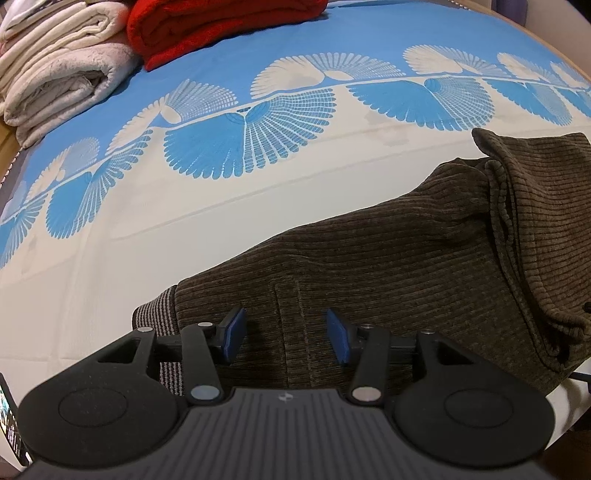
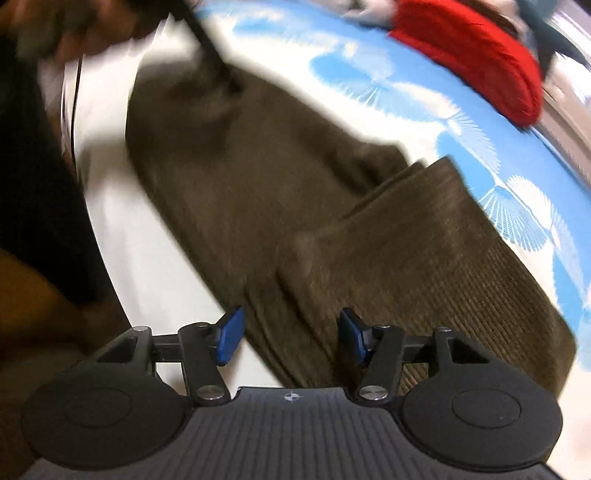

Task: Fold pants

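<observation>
Right now the brown ribbed pants lie flat on the bed sheet, which is white w/ a blue fan pattern, near the front edge of the bed. The striped waistband sits at the left in the left wrist view; the leg end is already doubled back over the body, making a thick layered flap at the right. So one fold looks done, prob. more to go.

The left gripper hovers over the waistband end, blue pads spread, nothing pinched between them; the cloth shows between the pads but they don't press on it. My guess is it waits there to pin or grab that end for the next fold.

The right gripper hangs over the folded end, jaws likewise apart, not gripping anything. That view is badly blurred, so fine detail is lost.

Folded cream blankets and a red blanket are stacked at the far side, well apart from the pants, leaving room to work. A person's dark sleeve shows at the left of the right wrist view.
</observation>
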A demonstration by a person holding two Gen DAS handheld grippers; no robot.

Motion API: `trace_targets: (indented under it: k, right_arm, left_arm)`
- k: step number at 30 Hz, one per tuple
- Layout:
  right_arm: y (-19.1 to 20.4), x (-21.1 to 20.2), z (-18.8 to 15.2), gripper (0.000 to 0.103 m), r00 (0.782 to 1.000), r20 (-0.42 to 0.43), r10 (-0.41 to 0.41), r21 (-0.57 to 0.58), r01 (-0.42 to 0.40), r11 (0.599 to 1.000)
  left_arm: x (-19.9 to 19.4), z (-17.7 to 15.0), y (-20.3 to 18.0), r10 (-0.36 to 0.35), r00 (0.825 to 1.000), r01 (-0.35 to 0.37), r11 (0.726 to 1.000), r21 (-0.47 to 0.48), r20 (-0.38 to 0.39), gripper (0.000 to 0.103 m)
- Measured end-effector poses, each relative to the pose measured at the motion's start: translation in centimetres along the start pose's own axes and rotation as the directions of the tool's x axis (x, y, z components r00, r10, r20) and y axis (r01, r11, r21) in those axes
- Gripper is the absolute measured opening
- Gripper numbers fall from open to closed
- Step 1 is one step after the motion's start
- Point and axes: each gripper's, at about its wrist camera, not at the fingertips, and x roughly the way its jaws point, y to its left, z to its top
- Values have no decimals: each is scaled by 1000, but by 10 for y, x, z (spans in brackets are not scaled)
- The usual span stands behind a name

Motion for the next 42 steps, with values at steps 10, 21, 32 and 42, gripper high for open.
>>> trace_targets:
  k: [10, 21, 32, 42]
  right_arm:
    - [-18, -26, 9, 21, 998, 67, 2, 55, -6, 998]
    - [-28, -40, -2, 32, 993, 73, 97, 180, -108, 978]
    - [-54, -21, -12, 45, 998, 51, 35, 364, -51, 930]
    - [-49, -30, -20, 47, 998, 60, 20, 330, -39, 943]
  left_arm:
    - [-1, 0, 2, -1, 1000, 1, 1000, -3, 2, 54]
    - [-1, 3, -6, -11, 1000, 11, 1000, 6, 11, 54]
    - [-1, 7, -14, -20, 1000, 20, 1000, 15, 14, 54]
    - [-1, 12, -24, -33, 999, 32, 999, 30, 22, 54]
